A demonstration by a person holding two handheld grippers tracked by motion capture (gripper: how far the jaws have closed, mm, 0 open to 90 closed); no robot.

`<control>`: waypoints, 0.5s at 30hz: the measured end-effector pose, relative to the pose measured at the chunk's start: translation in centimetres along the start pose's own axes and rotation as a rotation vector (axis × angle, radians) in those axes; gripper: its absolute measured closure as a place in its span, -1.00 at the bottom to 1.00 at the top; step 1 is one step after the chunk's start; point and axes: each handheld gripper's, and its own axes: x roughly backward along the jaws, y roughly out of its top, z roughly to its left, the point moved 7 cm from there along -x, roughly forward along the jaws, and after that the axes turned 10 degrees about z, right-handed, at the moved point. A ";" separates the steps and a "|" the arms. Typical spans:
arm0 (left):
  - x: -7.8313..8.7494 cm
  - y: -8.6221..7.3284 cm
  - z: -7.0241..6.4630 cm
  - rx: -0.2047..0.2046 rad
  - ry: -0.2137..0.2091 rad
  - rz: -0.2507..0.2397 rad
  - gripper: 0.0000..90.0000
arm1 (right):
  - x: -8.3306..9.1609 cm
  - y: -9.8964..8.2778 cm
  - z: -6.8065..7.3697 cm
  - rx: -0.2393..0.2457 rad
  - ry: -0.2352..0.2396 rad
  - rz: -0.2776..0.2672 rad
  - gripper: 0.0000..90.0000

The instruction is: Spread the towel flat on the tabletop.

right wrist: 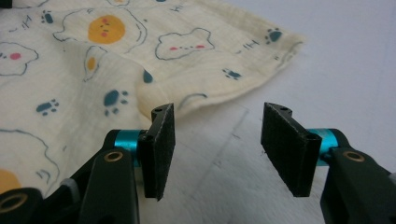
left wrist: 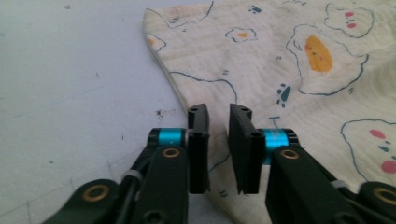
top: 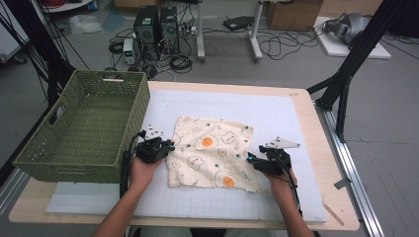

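cloth handling: grip points and jaw status

the printed cloth (top: pixel 211 154) lies spread nearly flat on the white mat (top: pixel 276 113) in the middle of the table, to the right of the green basket (top: pixel 84 129). judged from its wrinkles and lifted hems, it is thin, soft and light; it will drape and sag when raised and offers no stiffness. it should not be fragile, but a shallow bite may slip off. take hold at the edges or corners, where the hem rides slightly off the mat.

left gripper (left wrist: pixel 218 140): positioned at the cloth's left edge. the jaws stand narrow, with a slim gap between them; the cloth's hem runs up into that gap. whether the pads press on the fabric cannot be told from the left gripper view.

right gripper (right wrist: pixel 228 147): positioned at the cloth's right edge, near its lower right corner. the jaws stand wide apart over bare mat. the cloth's edge lies just ahead of the left pad (right wrist: pixel 162 140), not between the jaws, and nothing is held.
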 end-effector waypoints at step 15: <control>0.9 0.0 -0.2 0.025 -0.047 -0.046 0.19 | -4.0 1.9 0.4 0.084 -0.029 0.103 0.90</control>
